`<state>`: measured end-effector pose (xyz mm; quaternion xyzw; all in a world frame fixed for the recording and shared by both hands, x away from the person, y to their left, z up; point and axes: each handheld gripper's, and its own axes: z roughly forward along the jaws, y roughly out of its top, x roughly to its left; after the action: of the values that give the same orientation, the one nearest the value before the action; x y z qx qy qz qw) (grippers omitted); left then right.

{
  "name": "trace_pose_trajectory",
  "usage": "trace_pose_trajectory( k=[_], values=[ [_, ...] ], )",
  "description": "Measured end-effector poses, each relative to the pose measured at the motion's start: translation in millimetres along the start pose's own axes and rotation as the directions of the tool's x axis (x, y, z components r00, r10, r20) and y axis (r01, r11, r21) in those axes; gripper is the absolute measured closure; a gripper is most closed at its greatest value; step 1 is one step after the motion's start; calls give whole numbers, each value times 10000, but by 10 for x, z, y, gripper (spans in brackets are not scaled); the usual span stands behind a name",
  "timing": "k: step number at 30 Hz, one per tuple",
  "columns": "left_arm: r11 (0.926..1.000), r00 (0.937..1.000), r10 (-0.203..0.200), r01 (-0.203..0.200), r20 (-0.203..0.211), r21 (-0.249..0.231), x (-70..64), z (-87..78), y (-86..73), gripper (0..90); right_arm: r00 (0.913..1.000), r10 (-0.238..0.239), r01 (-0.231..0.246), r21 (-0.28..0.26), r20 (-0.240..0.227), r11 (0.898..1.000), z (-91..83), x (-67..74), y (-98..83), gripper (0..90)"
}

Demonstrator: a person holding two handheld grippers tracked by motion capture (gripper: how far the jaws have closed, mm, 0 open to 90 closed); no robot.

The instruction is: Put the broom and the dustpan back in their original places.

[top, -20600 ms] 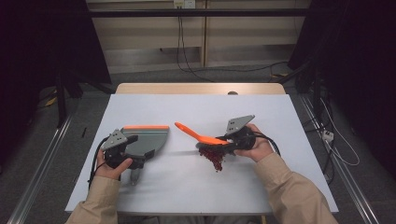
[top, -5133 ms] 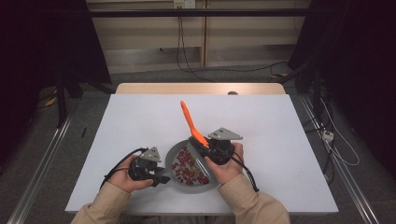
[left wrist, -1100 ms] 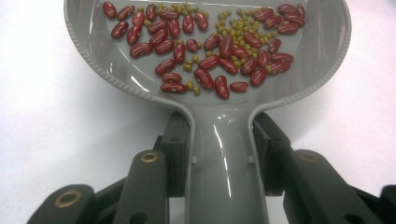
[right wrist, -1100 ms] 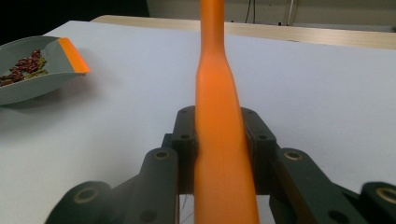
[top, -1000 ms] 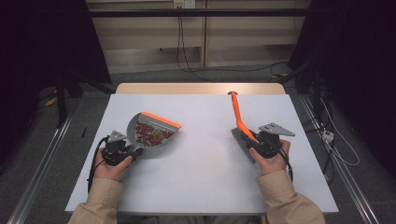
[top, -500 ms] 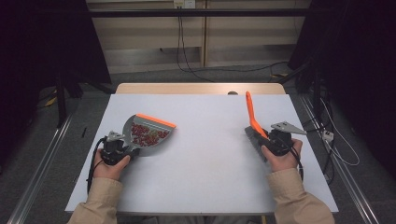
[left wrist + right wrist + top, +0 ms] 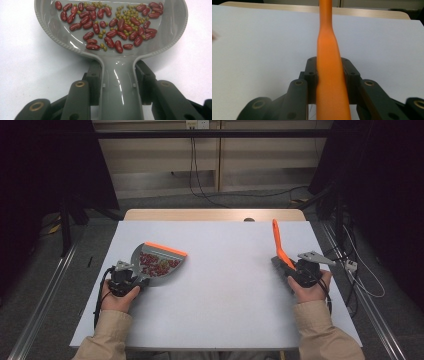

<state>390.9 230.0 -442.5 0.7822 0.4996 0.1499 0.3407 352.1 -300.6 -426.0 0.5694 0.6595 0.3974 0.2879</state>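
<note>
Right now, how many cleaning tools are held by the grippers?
2: the grey dustpan in the left gripper, the orange brush in the right gripper.

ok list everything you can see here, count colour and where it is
dustpan: one, grey with an orange front lip, left side of the table, its handle clamped in the left gripper
kidney beans: many, dark red, scattered inside the dustpan
small beans: many, yellow-green, mixed among the red ones in the dustpan
brush: one, orange handle pointing away from the person, right side of the table, clamped in the right gripper
table: one, white top with a wooden far edge
cables: several, black, on the floor behind the table
left gripper: one, black, shut on the dustpan handle
right gripper: one, black with a grey plate, shut on the brush handle
sleeves: two, beige
</note>
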Motion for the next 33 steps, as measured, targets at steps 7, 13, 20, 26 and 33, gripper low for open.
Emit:
trace_pose_trajectory(
  k=[7,13,20,26,33],
  values=[
    [10000,10000,28,-28,-51,81,-2,7,3,632,9998,28,-27,-67,190,10000,-18,-46,-19,709],
    [10000,9998,-25,26,-217,64,8,21,-1,632,9988,-15,18,-61,485,10000,-23,-91,-20,709],
    [10000,9993,-52,55,-378,69,-1,46,3,628,9904,-426,401,215,1314,9990,-15,-163,-41,709],
    [9999,9999,-60,61,96,-149,-94,18,-10,592,9888,-728,685,368,1301,9970,14,-88,-86,707],
    [9990,9964,-192,225,828,-391,-177,-19,-47,491,9990,93,-99,149,437,9998,44,27,-88,646]
  ],
)
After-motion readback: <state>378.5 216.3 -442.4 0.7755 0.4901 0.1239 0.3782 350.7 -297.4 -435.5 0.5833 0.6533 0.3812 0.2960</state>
